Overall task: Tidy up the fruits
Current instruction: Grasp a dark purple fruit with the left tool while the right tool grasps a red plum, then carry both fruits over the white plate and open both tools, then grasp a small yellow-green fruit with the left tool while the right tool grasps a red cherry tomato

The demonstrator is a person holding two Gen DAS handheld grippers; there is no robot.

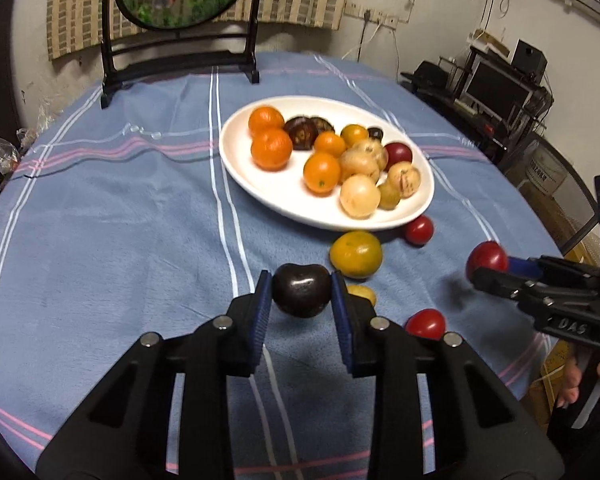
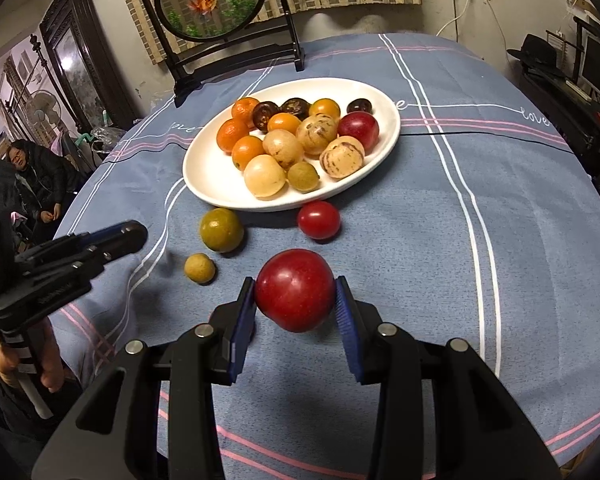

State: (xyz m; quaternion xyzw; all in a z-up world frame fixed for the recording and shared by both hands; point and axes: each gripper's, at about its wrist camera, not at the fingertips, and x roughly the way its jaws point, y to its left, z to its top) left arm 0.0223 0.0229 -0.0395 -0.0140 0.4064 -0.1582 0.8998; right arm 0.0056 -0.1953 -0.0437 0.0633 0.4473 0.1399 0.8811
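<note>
- The left gripper (image 1: 301, 294) is clamped on a dark purple, heart-shaped plum (image 1: 301, 294), blue pads pressing both flanks, and appears to hold it just clear of the blue striped tablecloth (image 1: 120, 240).
- The right gripper (image 2: 295, 305) is closed on a large glossy red plum (image 2: 294, 290), likewise held above the cloth.
- The oval white ceramic plate (image 1: 260, 188) lies beyond both, crowded on its right half but bare on its near left.
- Judged from this, the step is carrying both fruits to the plate; the dark one suits that bare patch.
- Each should be lowered until it rests before the pads part, or it may roll off the shallow rim.
- A greenish-yellow tangerine (image 1: 355, 255), a small red tomato (image 1: 419, 230) and a small yellow-brown fruit (image 2: 199, 268) remain loose near the plate and should not be bumped.
</note>
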